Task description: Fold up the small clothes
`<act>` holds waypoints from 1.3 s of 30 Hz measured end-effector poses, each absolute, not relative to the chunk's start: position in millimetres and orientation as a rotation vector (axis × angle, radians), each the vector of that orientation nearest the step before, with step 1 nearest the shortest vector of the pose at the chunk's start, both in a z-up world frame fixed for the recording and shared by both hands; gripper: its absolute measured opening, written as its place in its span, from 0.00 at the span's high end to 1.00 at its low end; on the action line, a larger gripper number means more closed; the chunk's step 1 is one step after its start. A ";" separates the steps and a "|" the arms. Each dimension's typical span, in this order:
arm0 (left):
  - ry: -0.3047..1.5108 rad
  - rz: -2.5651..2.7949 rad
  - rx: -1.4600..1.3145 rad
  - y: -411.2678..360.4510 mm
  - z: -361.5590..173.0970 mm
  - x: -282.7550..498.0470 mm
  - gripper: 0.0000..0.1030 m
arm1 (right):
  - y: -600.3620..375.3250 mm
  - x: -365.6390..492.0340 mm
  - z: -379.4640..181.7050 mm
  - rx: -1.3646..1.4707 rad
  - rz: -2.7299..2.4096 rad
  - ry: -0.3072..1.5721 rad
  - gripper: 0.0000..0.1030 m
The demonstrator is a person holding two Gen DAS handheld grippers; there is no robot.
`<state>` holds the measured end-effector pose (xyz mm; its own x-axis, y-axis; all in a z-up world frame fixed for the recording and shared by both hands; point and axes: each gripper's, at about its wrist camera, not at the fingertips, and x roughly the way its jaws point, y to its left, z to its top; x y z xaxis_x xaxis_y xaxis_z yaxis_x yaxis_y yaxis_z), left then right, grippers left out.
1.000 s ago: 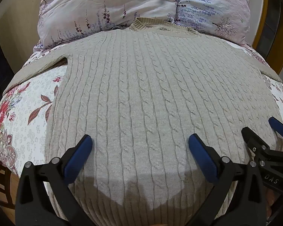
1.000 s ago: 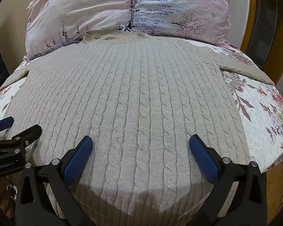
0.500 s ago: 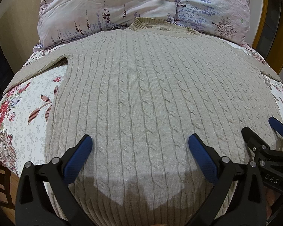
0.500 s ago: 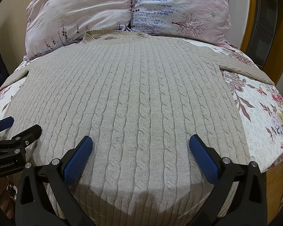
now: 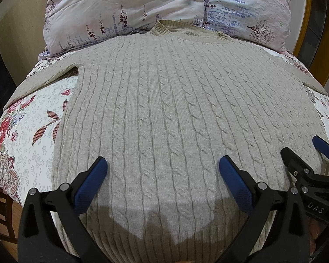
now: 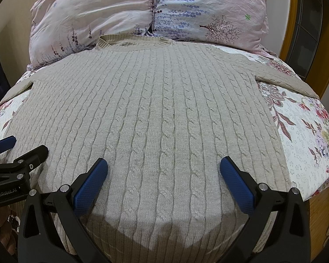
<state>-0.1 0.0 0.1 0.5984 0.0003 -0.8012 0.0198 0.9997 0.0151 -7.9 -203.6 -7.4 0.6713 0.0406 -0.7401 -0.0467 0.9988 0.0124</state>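
Hovering over the hem end of a beige cable-knit sweater, left gripper has jaws spread wide, nothing between the blue pads. Right gripper is the same: jaws released, empty, above the lower body of the knit.

Sweater lies flat, front up, on a floral bedsheet. Collar is at 12 o'clock, touching two pillows. Hem is at 6 o'clock, under the grippers' shadows. One sleeve runs toward 9 o'clock in the left wrist view, the other sleeve toward 3 o'clock in the right wrist view; both cuffs fall out of sight over the bed edges.

Each gripper shows in the other's camera: right one at 4 o'clock in the left view, left one at 8 o'clock in the right view, side by side, apart.
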 end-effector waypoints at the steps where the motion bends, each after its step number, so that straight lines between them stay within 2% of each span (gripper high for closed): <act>1: 0.929 -0.011 0.023 0.0 0.1 -0.1 0.02 | -203.7 -8.0 -7.4 -0.008 0.049 0.833 0.01; 39: 0.974 -0.024 0.038 -0.8 -0.4 6.6 0.02 | -208.7 0.7 -5.6 -0.051 0.167 0.877 0.01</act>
